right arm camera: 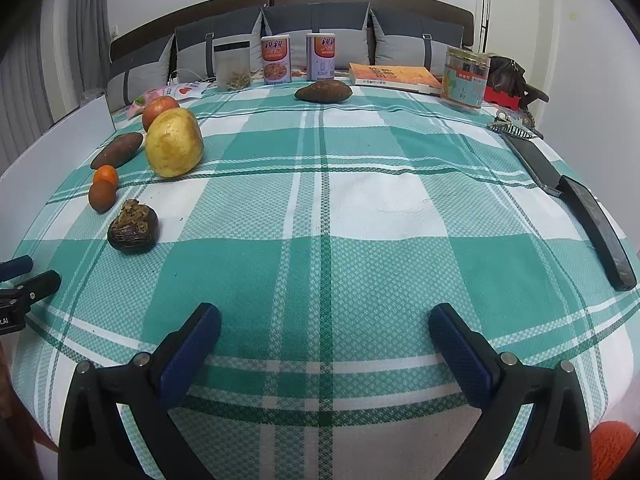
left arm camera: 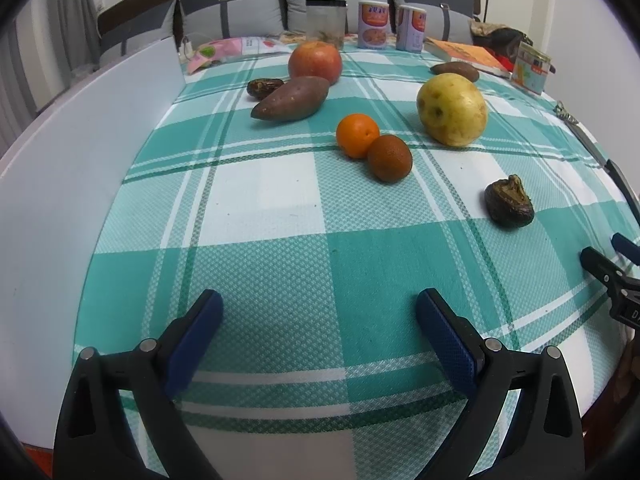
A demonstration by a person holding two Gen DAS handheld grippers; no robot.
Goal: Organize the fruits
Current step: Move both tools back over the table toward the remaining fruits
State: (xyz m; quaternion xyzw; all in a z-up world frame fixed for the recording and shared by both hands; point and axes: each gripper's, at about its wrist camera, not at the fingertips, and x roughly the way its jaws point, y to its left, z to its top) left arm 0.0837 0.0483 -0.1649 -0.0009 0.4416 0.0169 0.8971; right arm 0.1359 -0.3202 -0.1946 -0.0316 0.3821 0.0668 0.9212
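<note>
While the fruits lie loose on the green-and-white checked cloth, none is in any container. Seen from the left wrist, the bright orange touches a darker orange at its 4 o'clock; a pale yellow fruit sits near them at 2 o'clock, and a shrivelled dark fruit lies apart at 4 o'clock. At 11 o'clock a sweet potato rests against a red apple, with a small dark date-like piece just beside its far end. A second sweet potato lies well apart near the far edge.

Along that far edge stand a clear jar with a little dried matter at its bottom, two printed tins, a book and a labelled tub whose contents cannot be told.

A white board walls the cloth's 9 o'clock side; a long dark knife-like tool lies along the 3 o'clock edge. Bare cloth fills the middle and near side.

The left gripper hangs over bare cloth, jaws spread wide with nothing between them. The right gripper is likewise spread and empty.
</note>
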